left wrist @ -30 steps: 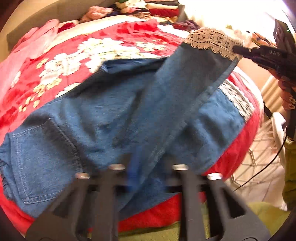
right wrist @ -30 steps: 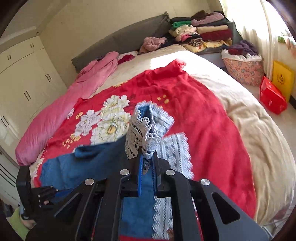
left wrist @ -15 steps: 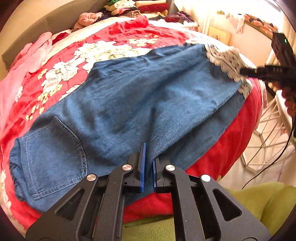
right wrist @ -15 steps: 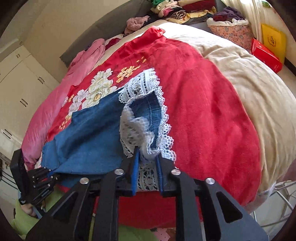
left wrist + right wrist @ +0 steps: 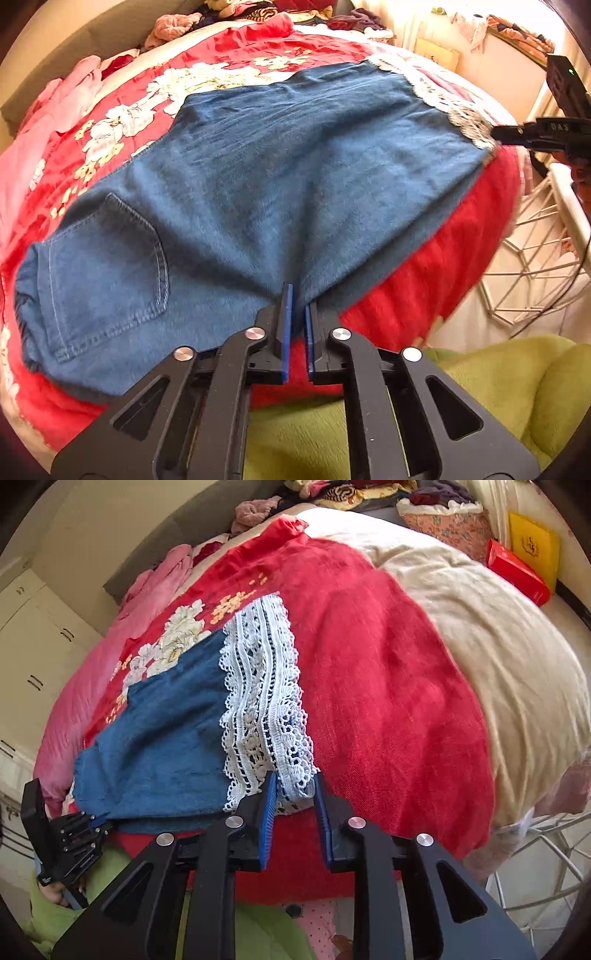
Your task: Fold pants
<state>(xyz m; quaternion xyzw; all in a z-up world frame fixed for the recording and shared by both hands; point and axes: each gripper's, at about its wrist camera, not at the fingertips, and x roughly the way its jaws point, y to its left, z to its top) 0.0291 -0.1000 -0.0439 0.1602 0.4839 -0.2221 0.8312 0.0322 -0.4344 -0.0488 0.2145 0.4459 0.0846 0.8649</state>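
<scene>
Across the left wrist view, the pants (image 5: 258,192) are seen laid flat on the red floral blanket (image 5: 207,70), one leg folded over the other, a back pocket toward the left and the lace hem (image 5: 454,107) at the far right. The left gripper (image 5: 295,306) is shown nearly closed, its blue pads pinching the near denim edge at about the crotch. The right gripper (image 5: 517,133) is met at the lace corner. The denim looks soft and brushed, with pale stitched seams; the lace is stiff, openwork and scalloped.

From the right wrist view, the right gripper (image 5: 293,788) is found partly parted, with the lace hem (image 5: 262,701) lying loose between the pads; no pressing is evident. The left gripper (image 5: 88,827) is seen at the near denim edge, by the blanket's (image 5: 369,664) border. A cream quilt (image 5: 480,635) is spread beyond.

The lengthwise fold is judged to be just set down. It would be done well if both hems were matched edge to edge and the cloth smoothed before the waist pinch is let go, so that no ridge is trapped.
</scene>
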